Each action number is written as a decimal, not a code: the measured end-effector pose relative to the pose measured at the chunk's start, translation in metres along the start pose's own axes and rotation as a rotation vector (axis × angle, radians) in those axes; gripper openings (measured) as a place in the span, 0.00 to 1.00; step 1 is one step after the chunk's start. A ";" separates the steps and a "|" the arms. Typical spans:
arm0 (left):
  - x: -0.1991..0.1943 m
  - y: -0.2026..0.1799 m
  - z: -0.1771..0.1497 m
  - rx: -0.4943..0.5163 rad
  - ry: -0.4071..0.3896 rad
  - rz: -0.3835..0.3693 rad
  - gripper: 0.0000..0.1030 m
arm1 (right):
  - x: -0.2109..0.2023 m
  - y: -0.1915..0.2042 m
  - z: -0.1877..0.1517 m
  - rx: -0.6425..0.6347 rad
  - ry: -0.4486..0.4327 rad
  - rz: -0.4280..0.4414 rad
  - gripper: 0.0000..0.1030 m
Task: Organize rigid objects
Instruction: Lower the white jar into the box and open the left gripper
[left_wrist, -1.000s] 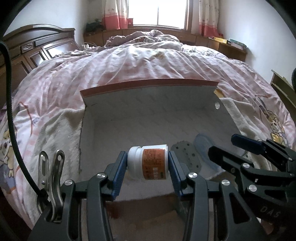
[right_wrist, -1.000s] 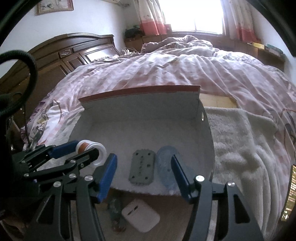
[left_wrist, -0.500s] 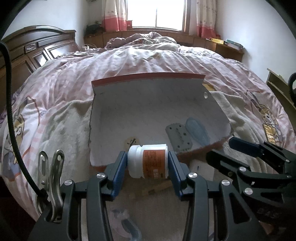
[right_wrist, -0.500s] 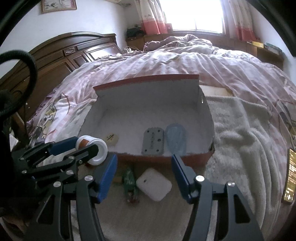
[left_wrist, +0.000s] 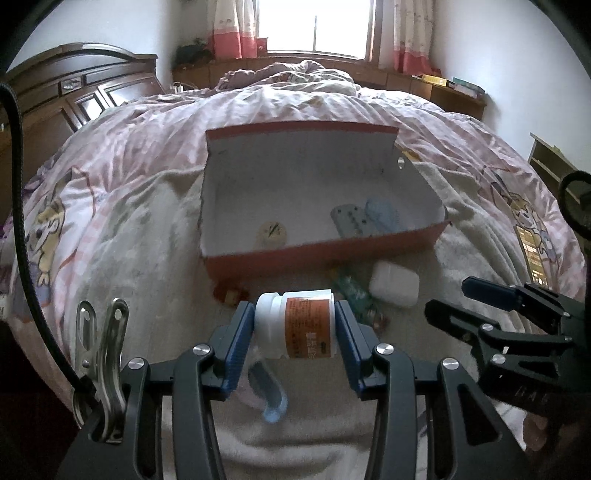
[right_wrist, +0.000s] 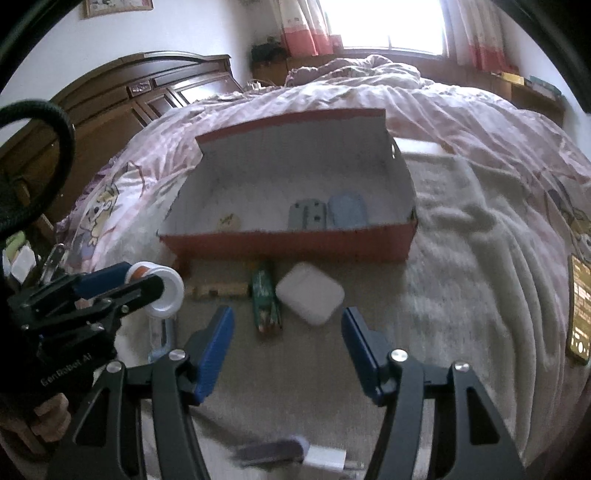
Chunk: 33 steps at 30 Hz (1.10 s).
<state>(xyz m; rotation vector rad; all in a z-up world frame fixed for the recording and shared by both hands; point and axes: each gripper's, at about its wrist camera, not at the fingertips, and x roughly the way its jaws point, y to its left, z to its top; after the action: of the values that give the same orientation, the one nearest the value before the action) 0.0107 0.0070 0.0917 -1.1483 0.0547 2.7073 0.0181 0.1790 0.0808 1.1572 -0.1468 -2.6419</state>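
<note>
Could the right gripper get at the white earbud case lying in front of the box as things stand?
Probably yes. The right gripper is open and empty, and the white earbud case lies just ahead of it on the blanket with nothing on top; only the green packet sits close alongside.

A bright window (left_wrist: 314, 27) with pink-and-white curtains (left_wrist: 231, 29) lights white walls (left_wrist: 491, 48). A dark carved wooden headboard (right_wrist: 147, 92) stands beside the rumpled pink quilted bed (left_wrist: 295, 103).

"GenRobot AI" on left gripper (right_wrist: 147, 291)

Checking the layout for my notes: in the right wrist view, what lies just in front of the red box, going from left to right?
Held white bottle in the left tongs → wooden block → green packet → white case. The red box sits behind them.
</note>
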 end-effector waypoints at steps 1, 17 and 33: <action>-0.001 0.001 -0.004 -0.002 0.004 0.001 0.44 | -0.001 0.000 -0.003 0.000 0.003 -0.001 0.62; 0.012 0.011 0.013 -0.023 -0.007 0.010 0.44 | 0.005 -0.007 -0.030 0.040 0.064 0.012 0.62; 0.072 0.012 0.072 -0.045 -0.043 0.062 0.44 | 0.024 -0.027 -0.037 0.099 0.106 0.036 0.62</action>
<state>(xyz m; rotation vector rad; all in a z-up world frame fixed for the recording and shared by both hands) -0.0913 0.0155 0.0899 -1.1179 0.0239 2.7997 0.0244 0.1989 0.0338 1.3102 -0.2780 -2.5612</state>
